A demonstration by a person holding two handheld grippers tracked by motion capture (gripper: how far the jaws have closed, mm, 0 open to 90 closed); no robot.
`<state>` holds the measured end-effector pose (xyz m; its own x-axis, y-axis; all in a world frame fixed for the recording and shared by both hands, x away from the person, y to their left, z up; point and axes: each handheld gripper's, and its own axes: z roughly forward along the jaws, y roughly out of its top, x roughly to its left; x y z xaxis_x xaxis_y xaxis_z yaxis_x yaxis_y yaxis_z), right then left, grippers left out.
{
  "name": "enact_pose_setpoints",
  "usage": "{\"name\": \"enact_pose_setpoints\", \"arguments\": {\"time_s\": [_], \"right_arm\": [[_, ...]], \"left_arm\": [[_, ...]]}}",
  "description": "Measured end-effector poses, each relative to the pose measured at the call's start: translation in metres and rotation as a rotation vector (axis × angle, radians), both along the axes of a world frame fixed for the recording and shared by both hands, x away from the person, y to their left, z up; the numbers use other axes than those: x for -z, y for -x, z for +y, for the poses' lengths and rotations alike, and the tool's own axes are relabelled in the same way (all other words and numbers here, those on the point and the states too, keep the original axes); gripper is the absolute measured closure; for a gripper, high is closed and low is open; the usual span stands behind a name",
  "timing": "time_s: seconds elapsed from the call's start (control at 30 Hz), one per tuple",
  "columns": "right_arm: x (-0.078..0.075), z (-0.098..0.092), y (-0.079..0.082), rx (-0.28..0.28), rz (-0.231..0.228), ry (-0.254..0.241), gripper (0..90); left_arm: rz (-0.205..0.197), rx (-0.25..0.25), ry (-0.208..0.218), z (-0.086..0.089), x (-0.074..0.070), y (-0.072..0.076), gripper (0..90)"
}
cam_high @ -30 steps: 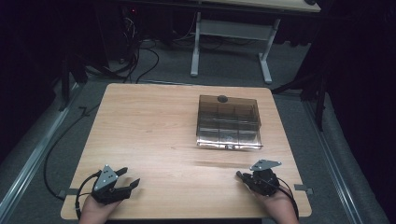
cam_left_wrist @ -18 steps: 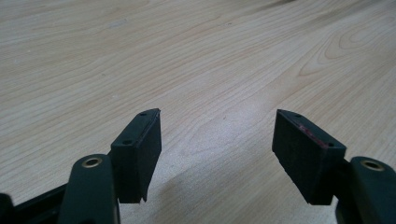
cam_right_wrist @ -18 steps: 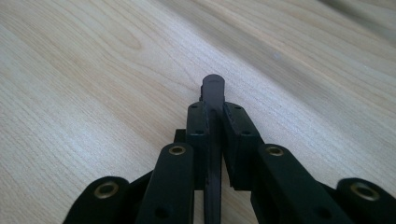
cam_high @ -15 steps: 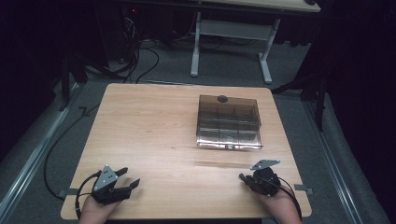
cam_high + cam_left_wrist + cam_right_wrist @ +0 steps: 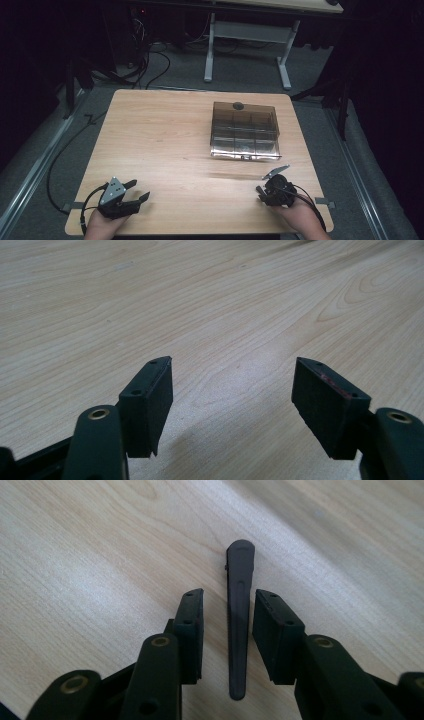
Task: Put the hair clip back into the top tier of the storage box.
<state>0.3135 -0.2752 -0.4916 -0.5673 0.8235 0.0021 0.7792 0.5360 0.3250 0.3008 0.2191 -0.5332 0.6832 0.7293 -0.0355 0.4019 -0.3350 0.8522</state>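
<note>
A dark brown hair clip lies flat on the wooden table, pointing away between the jaws of my right gripper. Those jaws have just been opening, and a thin gap shows on each side of the clip, so the pads do not press on it. In the high view my right gripper rests near the table's front right edge. My left gripper stands open over bare wood, and in the high view my left gripper is at the front left.
A smoky clear plastic box with several compartments and a black knob on its far rim stands right of centre, beyond my right gripper. Cables and a desk frame lie on the dark floor behind the table.
Both hands stay where they were at the front edge. The right gripper's jaws are too small in the high view to compare.
</note>
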Motion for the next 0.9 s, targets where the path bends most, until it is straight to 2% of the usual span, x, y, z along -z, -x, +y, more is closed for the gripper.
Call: {"name": "enact_pose_setpoints", "arguments": {"time_s": [0.43, 0.57, 0.9], "right_arm": [[-0.006, 0.004, -0.020, -0.007, 0.157, 0.059, 60.2], [-0.007, 0.006, -0.026, -0.015, 0.191, 0.085, 59.2], [-0.010, 0.013, -0.038, -0.040, 0.241, 0.119, 65.1]], "left_arm": [[0.002, 0.005, -0.001, 0.000, 0.000, 0.000, 33.2], [0.003, 0.007, -0.002, 0.000, 0.000, 0.000, 33.2], [0.003, 0.008, 0.000, 0.000, 0.000, 0.000, 33.2]]}}
